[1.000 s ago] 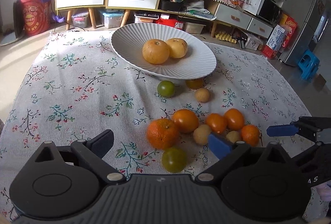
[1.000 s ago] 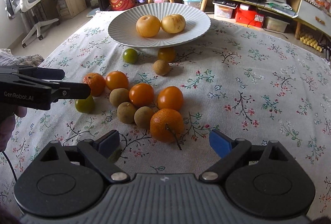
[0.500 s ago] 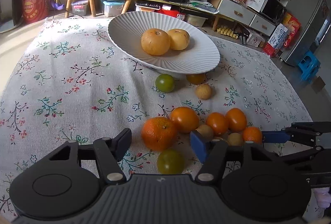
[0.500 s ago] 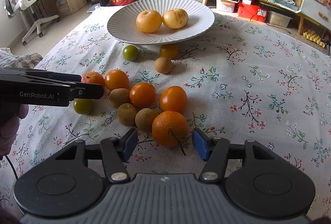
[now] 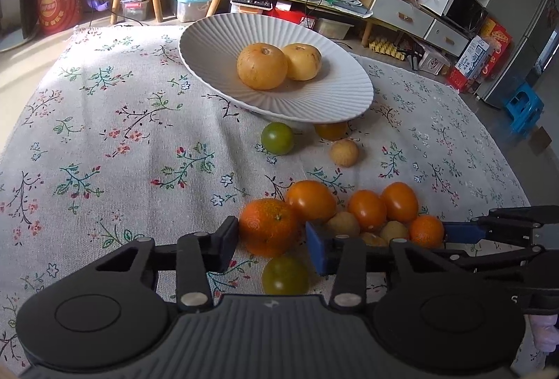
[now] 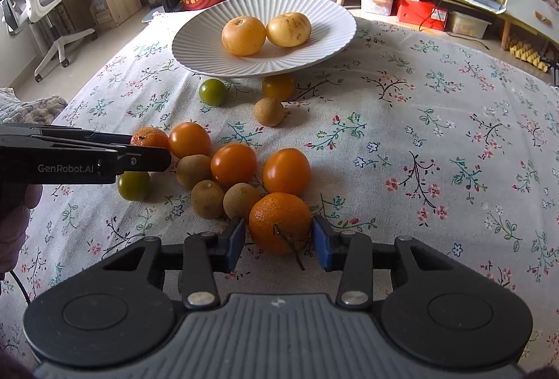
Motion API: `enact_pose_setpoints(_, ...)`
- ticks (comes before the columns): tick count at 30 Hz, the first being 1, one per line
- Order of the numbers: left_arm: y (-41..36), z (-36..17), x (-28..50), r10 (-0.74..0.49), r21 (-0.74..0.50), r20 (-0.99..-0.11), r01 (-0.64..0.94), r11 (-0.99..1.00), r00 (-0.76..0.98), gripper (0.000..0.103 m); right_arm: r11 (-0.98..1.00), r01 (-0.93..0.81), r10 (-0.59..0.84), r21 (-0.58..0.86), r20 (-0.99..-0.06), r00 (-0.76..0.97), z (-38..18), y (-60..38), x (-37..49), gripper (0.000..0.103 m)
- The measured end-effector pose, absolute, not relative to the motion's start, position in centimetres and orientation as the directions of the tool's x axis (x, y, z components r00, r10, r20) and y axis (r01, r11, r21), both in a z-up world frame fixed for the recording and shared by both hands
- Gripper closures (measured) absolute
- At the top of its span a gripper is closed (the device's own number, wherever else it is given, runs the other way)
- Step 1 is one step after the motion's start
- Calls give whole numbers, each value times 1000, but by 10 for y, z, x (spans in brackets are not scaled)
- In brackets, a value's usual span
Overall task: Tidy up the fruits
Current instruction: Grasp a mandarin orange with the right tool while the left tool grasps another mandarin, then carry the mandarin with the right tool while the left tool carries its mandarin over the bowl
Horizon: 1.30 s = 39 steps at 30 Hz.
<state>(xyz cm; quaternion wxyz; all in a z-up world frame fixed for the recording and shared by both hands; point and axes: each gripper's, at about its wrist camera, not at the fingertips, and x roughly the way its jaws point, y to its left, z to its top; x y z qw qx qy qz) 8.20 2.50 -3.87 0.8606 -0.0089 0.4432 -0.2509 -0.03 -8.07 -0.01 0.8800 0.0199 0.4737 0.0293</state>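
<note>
A white ribbed plate (image 5: 209,43) (image 6: 195,43) holds two big yellow fruits (image 5: 262,66). Loose fruit lies in front of it on the floral cloth. My left gripper (image 5: 271,232) (image 6: 148,148) straddles a mandarin (image 5: 269,227) (image 6: 148,137) with its jaws closing. The black left pad touches the mandarin and the blue right pad stands a sliver off. My right gripper (image 6: 278,232) (image 5: 447,239) is also closing, and both its pads sit against a stemmed mandarin (image 6: 279,221) (image 5: 426,230).
Several orange tomatoes (image 6: 286,171) and brown longans (image 6: 208,199) cluster between the grippers. A green tomato (image 5: 284,276) lies just under the left jaws. Another green one (image 5: 277,138), an orange tomato and a longan (image 5: 344,152) lie near the plate. The cloth's left half is bare.
Both grippers' jaws have drawn in from wide open to the sides of their mandarins. Each gripper has edged slightly closer to its fruit. No fruit has moved.
</note>
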Motion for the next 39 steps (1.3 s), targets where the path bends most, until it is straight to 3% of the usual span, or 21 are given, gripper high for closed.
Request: enact_pose_setpoints(39, 7, -15, 82, -476, -237, -714, 463, 854, 514, 78, 999, 4, 37, 49, -808, 588, 23, -83, 11, 69)
